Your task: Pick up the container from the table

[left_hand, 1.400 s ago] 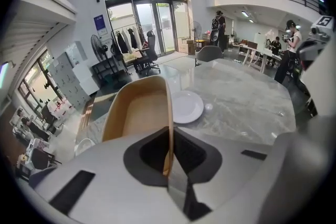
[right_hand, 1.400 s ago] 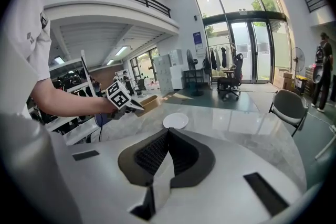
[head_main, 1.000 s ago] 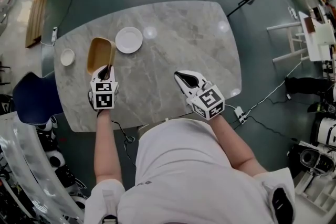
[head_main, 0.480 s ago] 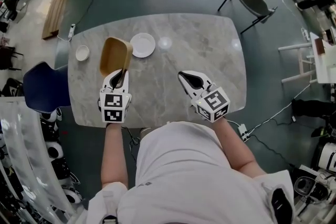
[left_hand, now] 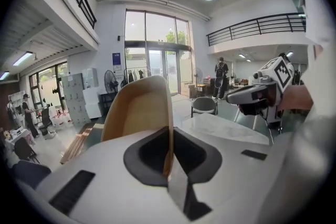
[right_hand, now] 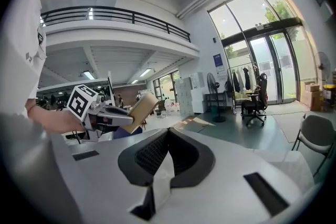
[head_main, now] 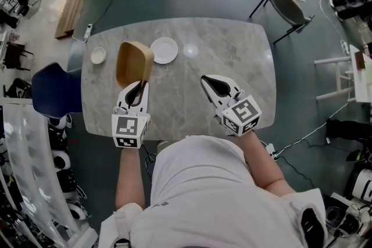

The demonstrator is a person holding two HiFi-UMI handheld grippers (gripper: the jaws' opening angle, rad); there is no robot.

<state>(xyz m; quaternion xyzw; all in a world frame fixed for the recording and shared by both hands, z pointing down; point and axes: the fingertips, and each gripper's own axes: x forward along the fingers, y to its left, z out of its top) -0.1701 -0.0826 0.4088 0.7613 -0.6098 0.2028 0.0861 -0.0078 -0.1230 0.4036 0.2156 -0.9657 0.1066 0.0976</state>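
A tan wooden container [head_main: 133, 63] hangs above the marble table [head_main: 232, 55], tilted up on its side. My left gripper [head_main: 136, 90] is shut on its near rim. In the left gripper view the container [left_hand: 139, 110] stands up between the jaws, its thin wall pinched in the notch. My right gripper [head_main: 213, 84] is to the right over the table, shut with nothing in it. From the right gripper view my right gripper [right_hand: 167, 134] has its jaws together, and the left gripper with the container [right_hand: 137, 108] shows at the left.
A white plate [head_main: 164, 50] lies on the table just right of the container. A small white bowl [head_main: 98, 55] sits near the table's left edge. A blue chair [head_main: 55, 91] stands at the left side, a grey chair [head_main: 289, 6] beyond the far right corner.
My left gripper has lifted the container off the table and tipped it more upright. The right gripper has risen a little too.
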